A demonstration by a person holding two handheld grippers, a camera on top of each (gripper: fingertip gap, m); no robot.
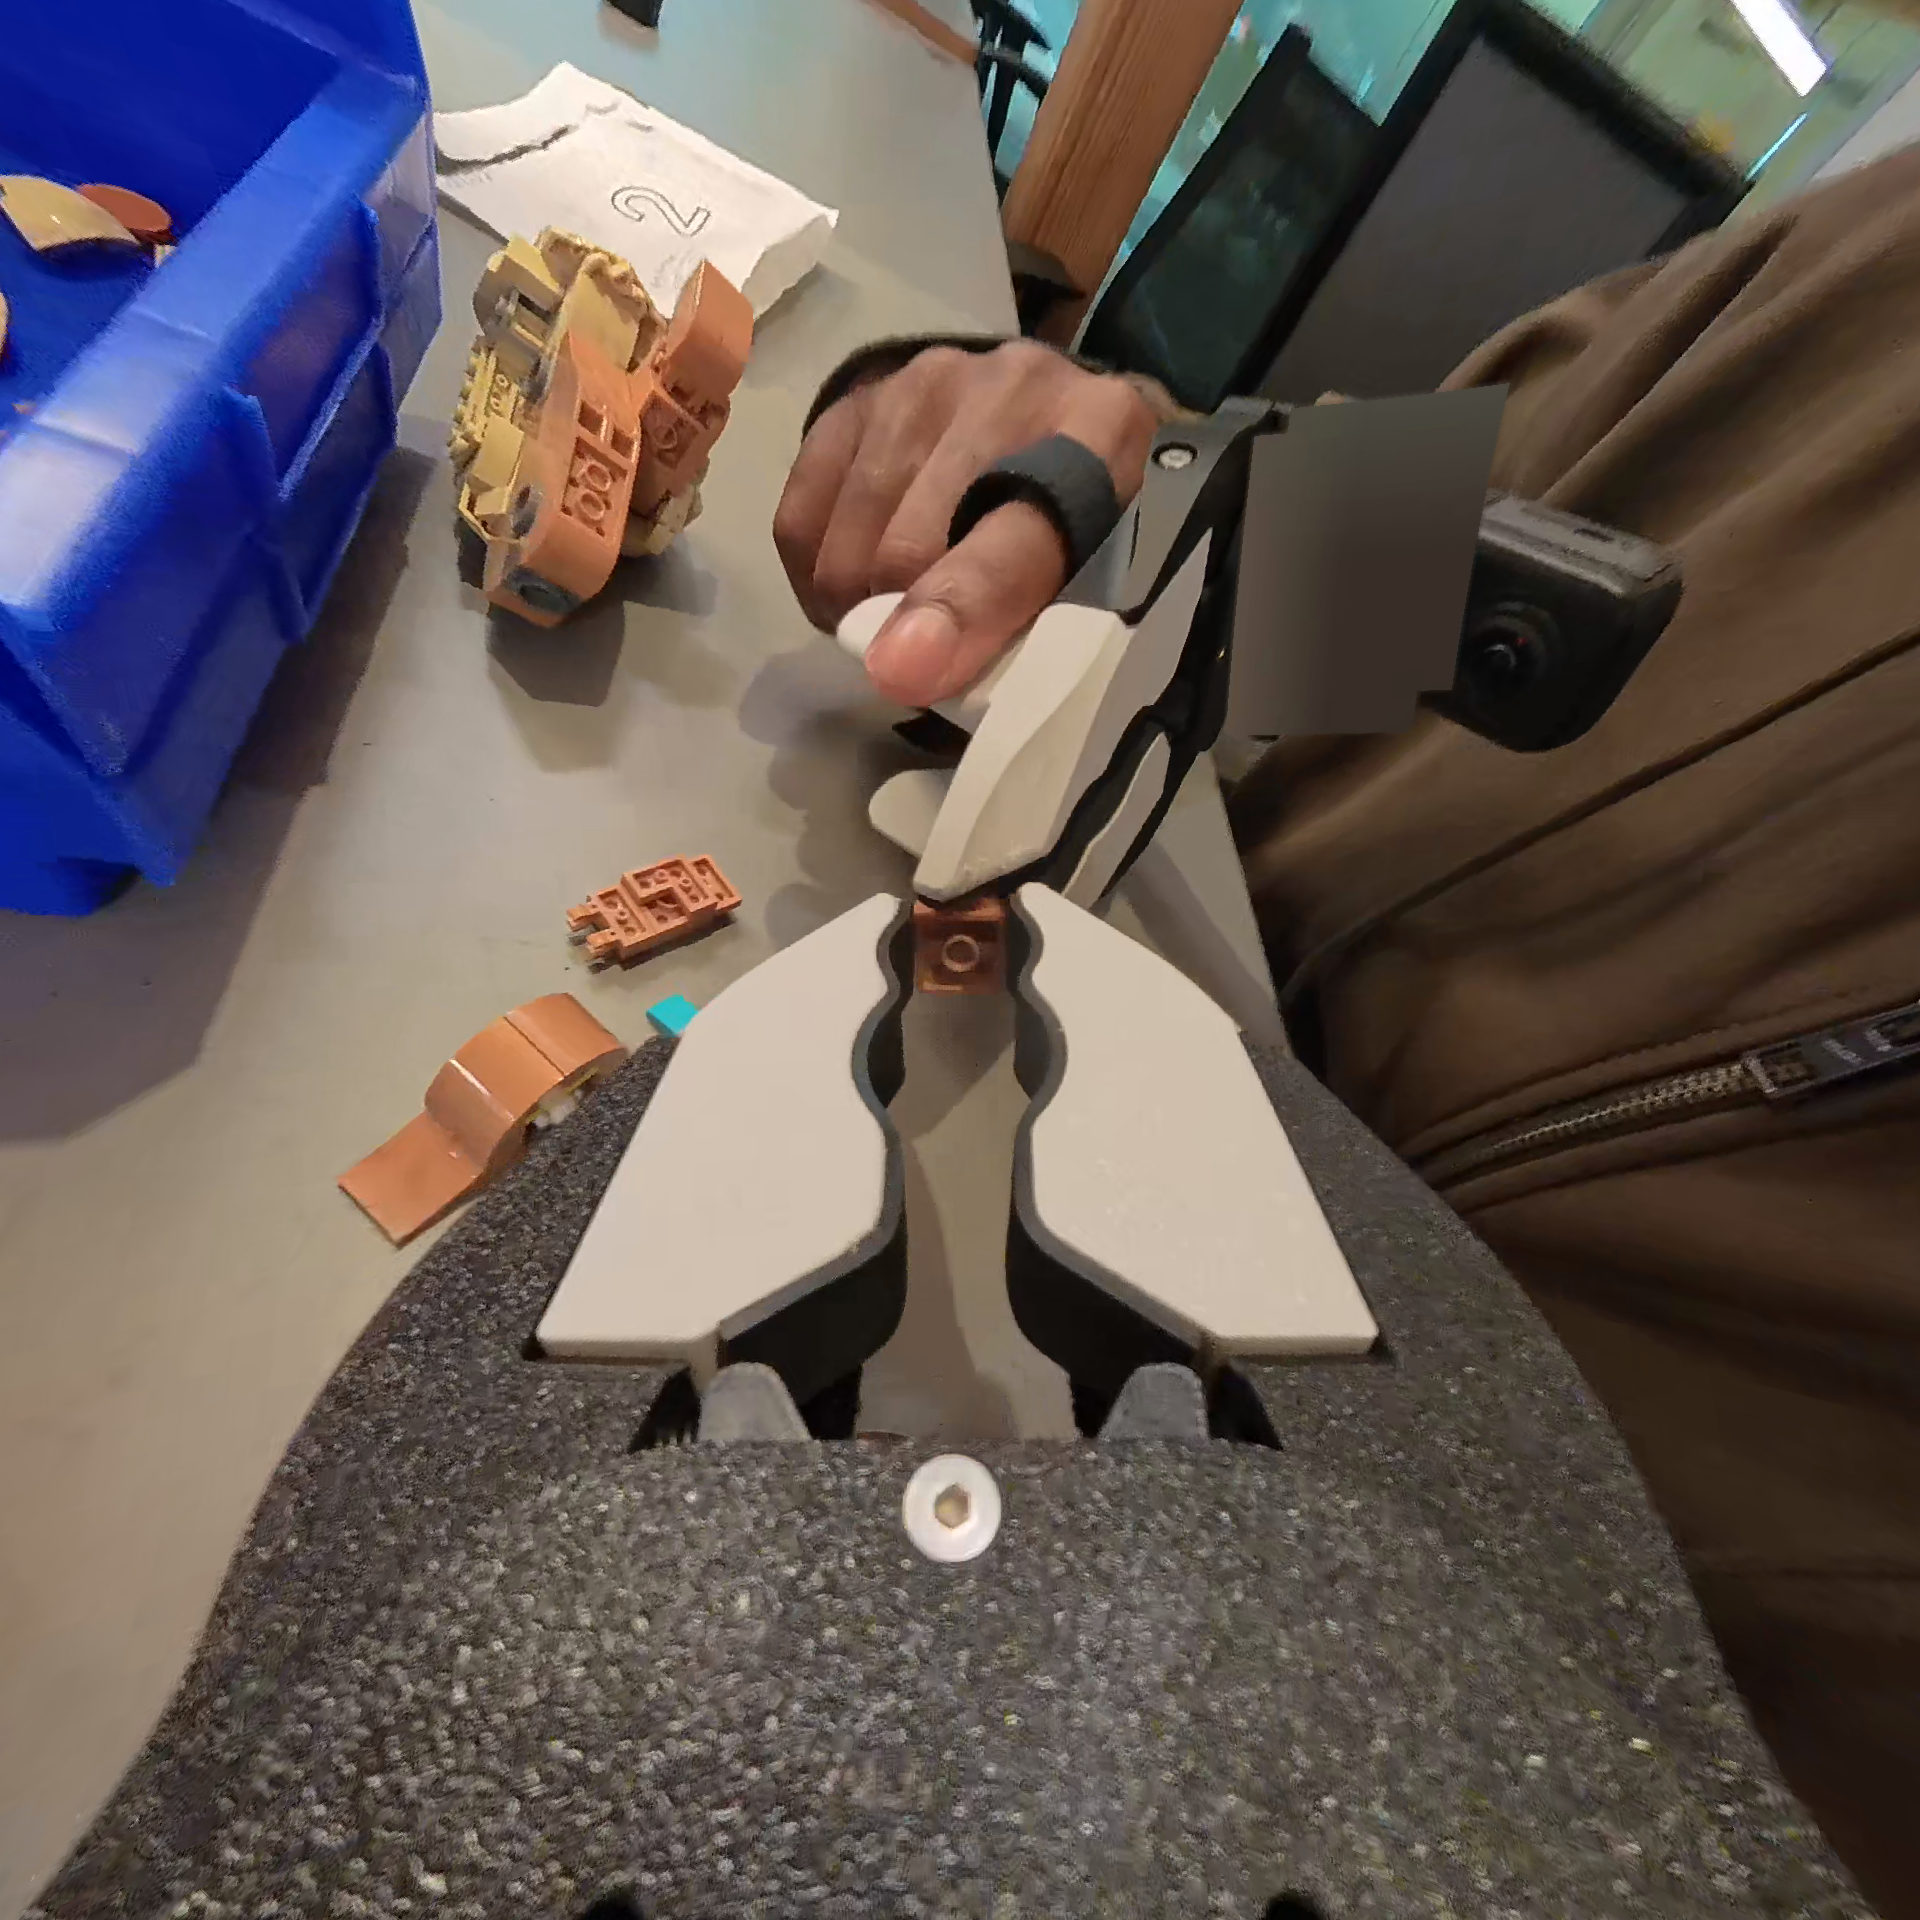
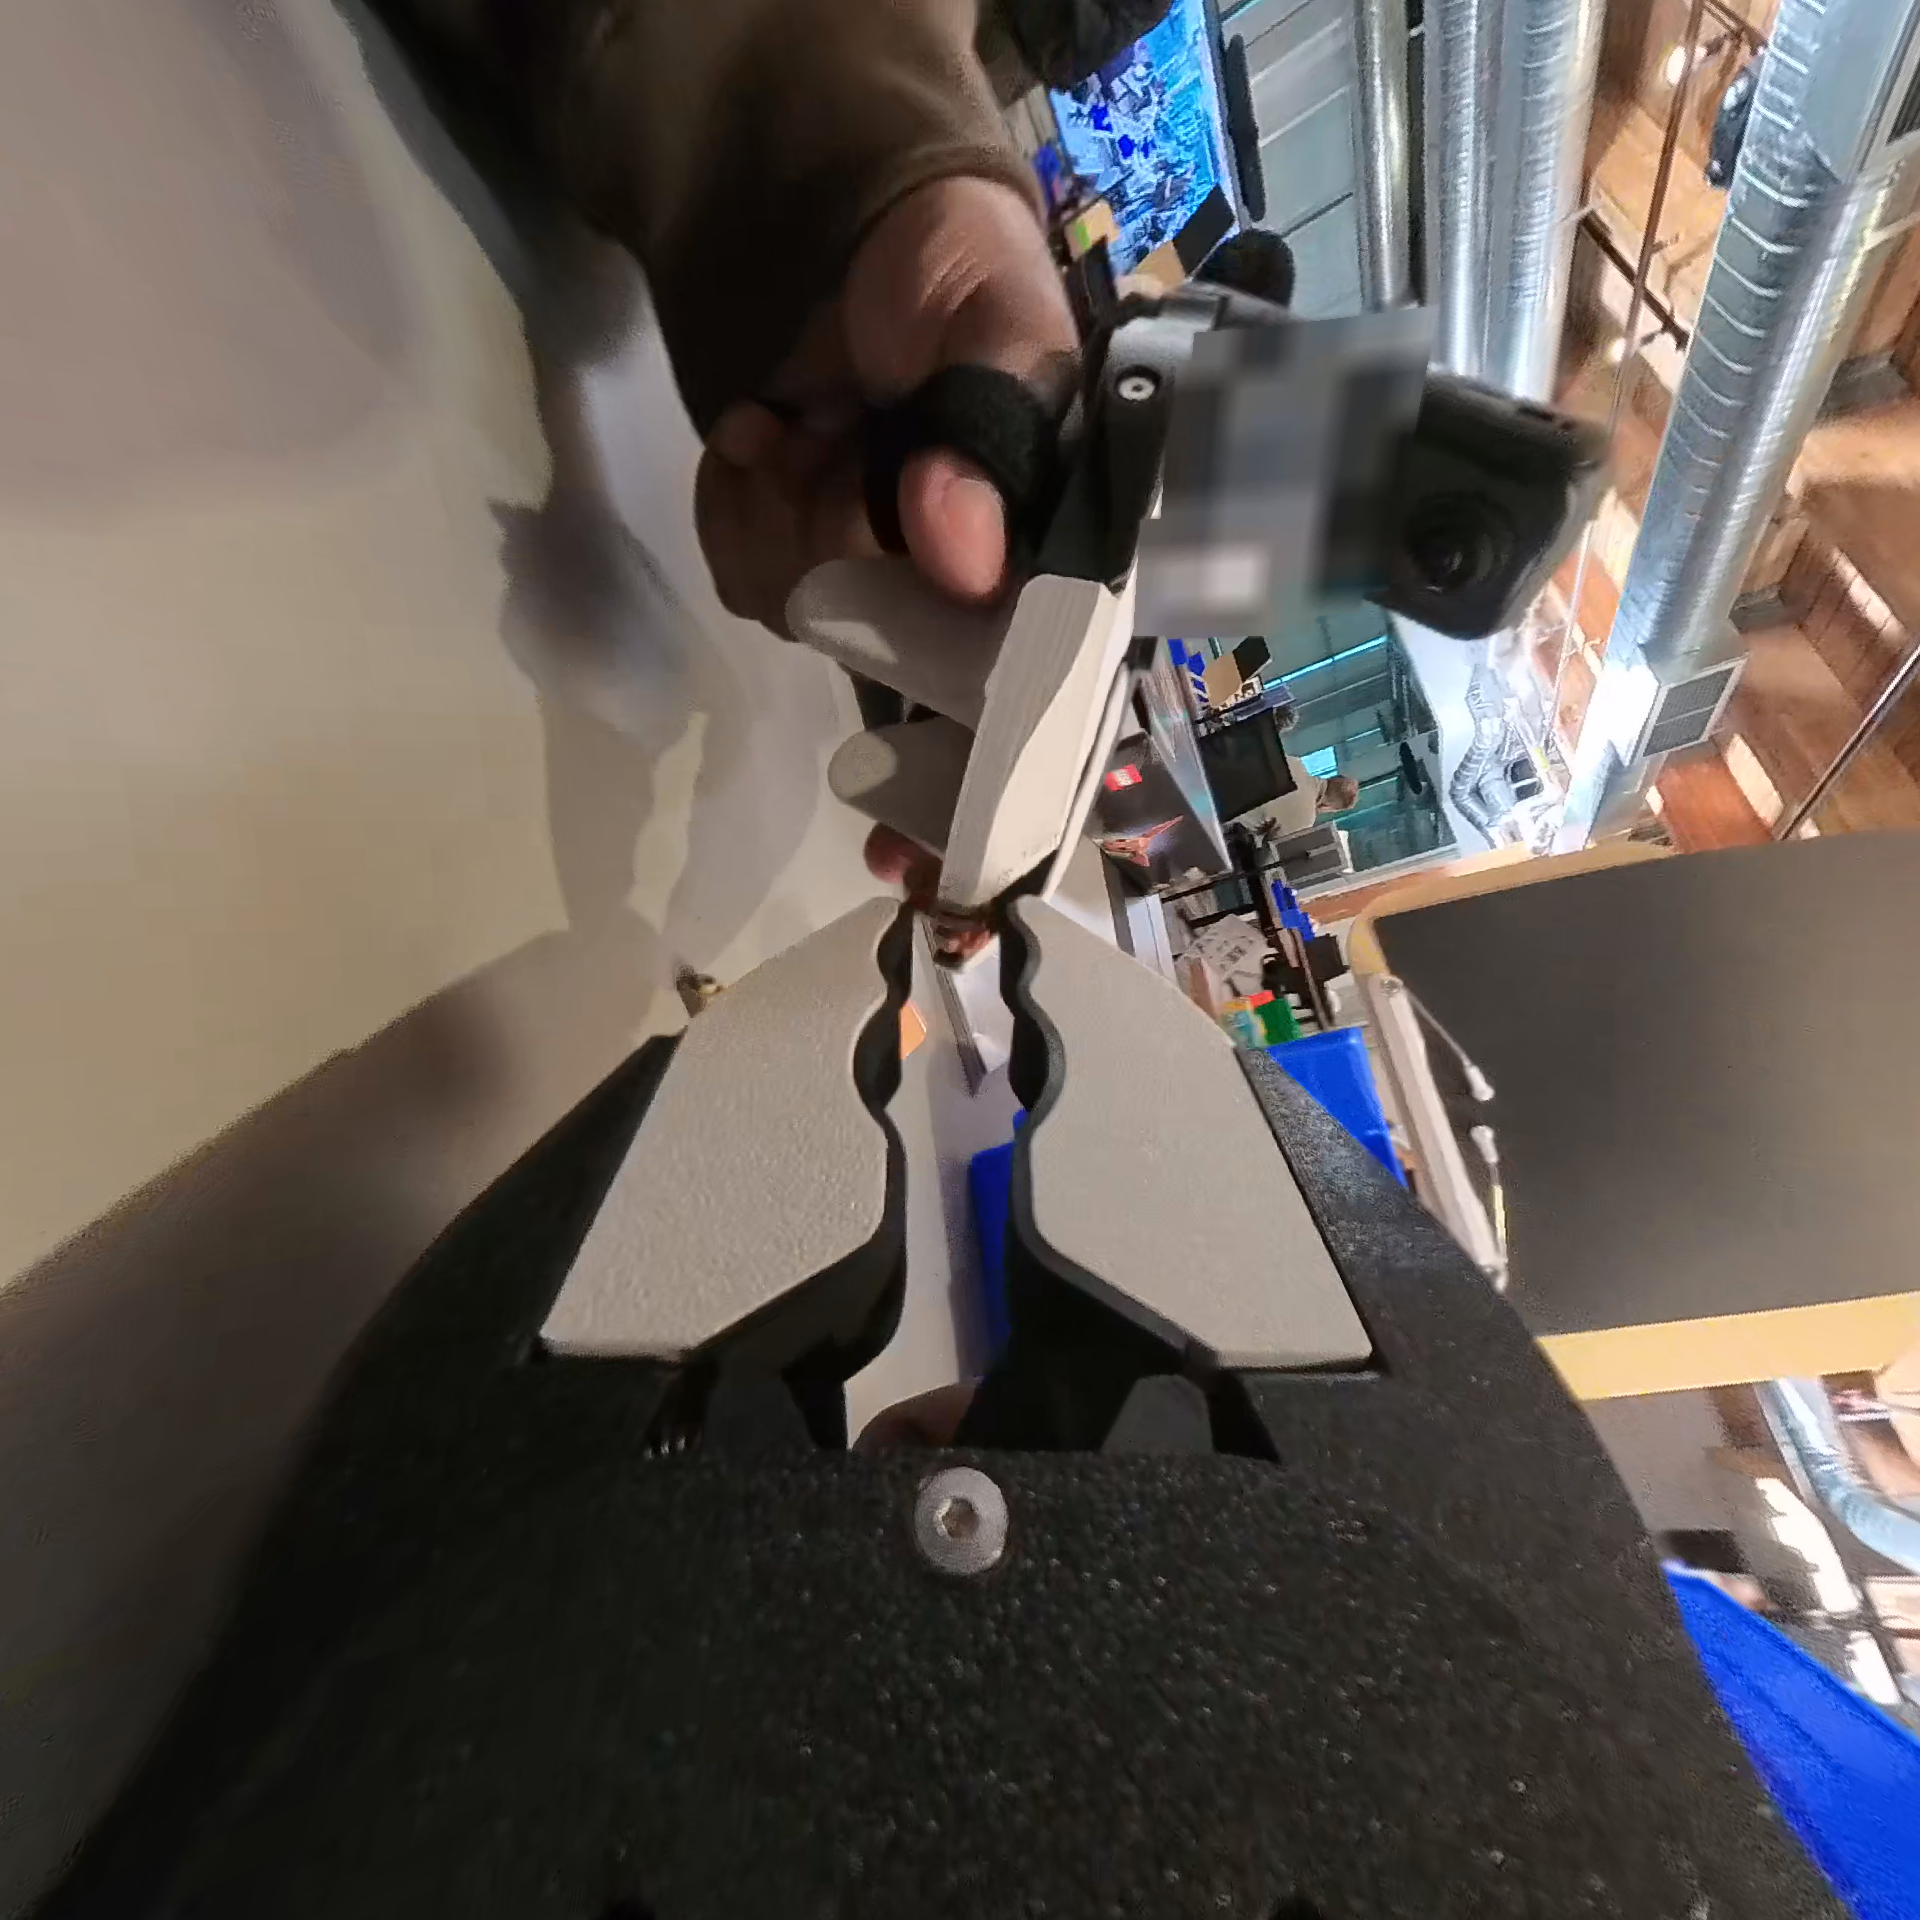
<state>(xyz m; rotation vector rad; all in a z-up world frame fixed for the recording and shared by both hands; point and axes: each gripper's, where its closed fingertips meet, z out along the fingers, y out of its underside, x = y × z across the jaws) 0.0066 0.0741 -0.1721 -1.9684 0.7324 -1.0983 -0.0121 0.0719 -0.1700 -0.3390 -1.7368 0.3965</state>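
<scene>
My left tongs [image 1: 958, 951] hold a small square brown plastic brick [image 1: 958, 954], both pads pressed on its sides, above the grey bench [image 1: 312, 1039]. My right tongs [image 1: 961, 888] meet the far end of the same brick, narrow; whether they press it, I cannot tell. On the left lie a flat brown brick plate [image 1: 655, 902], a tan-and-brown brick model [image 1: 592, 426] and a blue plastic bin [image 1: 208, 468].

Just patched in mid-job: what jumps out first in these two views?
Dead centre, the left gripper pinches a small brown brick, with the right gripper meeting it nose to nose above the grey table. Behind, a tan and brown brick model lies beside a blue bin, with loose brown pieces nearer.
</scene>
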